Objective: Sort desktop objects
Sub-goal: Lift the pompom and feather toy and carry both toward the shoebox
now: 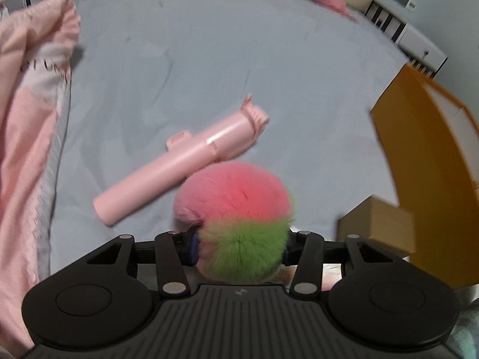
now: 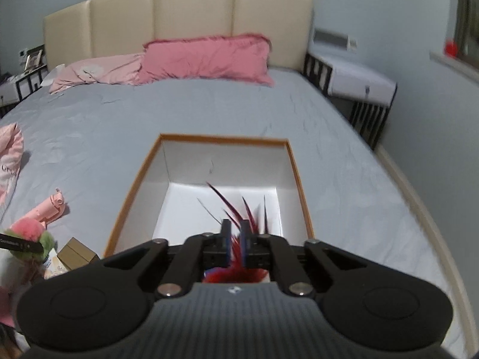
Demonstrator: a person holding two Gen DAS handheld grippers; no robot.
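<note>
My left gripper (image 1: 239, 246) is shut on a fluffy pink and green pom-pom ball (image 1: 236, 209), held above the grey bedsheet. A pink cylindrical gadget (image 1: 179, 161) lies on the sheet just beyond the ball. My right gripper (image 2: 235, 239) is shut on a red and dark feather toy (image 2: 236, 221) over the open orange-rimmed box (image 2: 296, 161) with a white inside. The ball (image 2: 28, 230) and the pink gadget (image 2: 48, 209) also show at the left of the right wrist view.
A small brown cardboard box (image 1: 380, 224) sits beside the orange box wall (image 1: 425, 161); it also shows in the right wrist view (image 2: 77, 252). Pink pillows (image 2: 206, 59) lie at the headboard. A pink quilt (image 1: 27, 119) is bunched on the left. White nightstand (image 2: 359, 80) at right.
</note>
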